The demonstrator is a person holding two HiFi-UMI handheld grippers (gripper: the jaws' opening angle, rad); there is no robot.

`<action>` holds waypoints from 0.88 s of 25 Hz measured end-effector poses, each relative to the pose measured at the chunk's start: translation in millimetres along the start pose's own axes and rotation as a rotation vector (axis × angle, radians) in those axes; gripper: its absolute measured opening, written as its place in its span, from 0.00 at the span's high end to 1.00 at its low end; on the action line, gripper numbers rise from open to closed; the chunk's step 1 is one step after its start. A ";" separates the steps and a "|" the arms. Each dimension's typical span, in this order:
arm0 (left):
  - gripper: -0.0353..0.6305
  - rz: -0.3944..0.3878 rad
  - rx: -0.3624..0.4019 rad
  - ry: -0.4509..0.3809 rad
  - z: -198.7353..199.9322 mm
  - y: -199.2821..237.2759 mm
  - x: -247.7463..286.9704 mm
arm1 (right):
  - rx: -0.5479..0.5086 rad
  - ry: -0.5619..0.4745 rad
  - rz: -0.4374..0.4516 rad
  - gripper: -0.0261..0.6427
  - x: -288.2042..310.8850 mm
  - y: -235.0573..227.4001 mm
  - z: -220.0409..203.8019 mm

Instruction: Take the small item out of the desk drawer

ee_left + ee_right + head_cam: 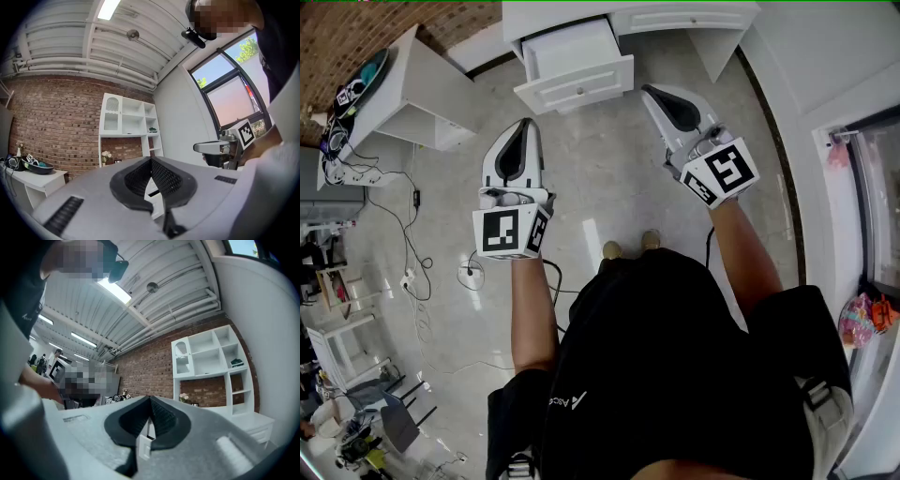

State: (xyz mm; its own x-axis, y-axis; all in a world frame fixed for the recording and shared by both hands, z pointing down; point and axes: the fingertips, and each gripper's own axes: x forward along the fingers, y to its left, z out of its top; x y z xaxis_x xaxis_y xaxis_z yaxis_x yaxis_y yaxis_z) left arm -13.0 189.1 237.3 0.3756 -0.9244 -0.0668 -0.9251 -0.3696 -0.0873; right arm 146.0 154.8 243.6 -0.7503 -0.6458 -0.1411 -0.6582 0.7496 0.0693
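Head view: open drawer (577, 86) beyond left gripper (523, 127) and right gripper (651, 93), both closed and empty. Gripper views alone show white shelving (129, 123) against a brick wall (56, 122).

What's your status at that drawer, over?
Left gripper, right gripper: shut, empty, short of desk. Drawer pulled open, nothing seen inside. Nothing in the way.
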 end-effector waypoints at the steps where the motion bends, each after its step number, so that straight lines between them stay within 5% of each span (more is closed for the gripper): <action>1: 0.95 0.001 -0.001 0.000 0.0 0.3 0.2 | 0.003 -0.005 0.004 0.96 -0.2 0.6 0.7; 15: 0.95 0.009 -0.001 0.001 -1.2 0.9 3.6 | -0.006 -0.023 -0.008 0.96 -4.2 -4.4 1.7; 22: 0.95 0.029 -0.002 0.001 0.2 0.7 13.2 | 0.011 -0.025 -0.010 0.73 -5.6 -20.4 2.6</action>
State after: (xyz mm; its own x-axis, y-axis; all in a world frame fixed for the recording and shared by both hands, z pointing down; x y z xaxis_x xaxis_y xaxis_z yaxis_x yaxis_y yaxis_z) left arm -8.7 176.7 236.2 0.3490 -0.9346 -0.0683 -0.9356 -0.3432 -0.0831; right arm 163.8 143.4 240.5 -0.7419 -0.6496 -0.1662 -0.6649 0.7448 0.0571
